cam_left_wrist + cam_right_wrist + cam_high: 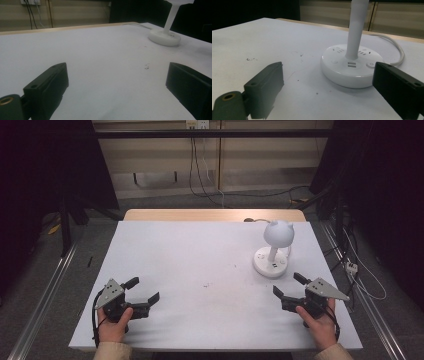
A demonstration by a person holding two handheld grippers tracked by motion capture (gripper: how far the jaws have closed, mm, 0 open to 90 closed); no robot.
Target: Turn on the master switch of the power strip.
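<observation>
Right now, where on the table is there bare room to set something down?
The widest bare patch is the table middle, between the left tongs and the right tongs. The far-left stretch, from the left tongs to the far edge, is bare too. The far-right part is crowded: the white lamp, its round base and its cord, just beyond the open right tongs.

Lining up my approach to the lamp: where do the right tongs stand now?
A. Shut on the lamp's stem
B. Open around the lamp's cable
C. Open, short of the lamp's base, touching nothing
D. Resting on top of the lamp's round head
C: the right tongs stand open on the near side of the lamp, with bare table between them and its base.
</observation>
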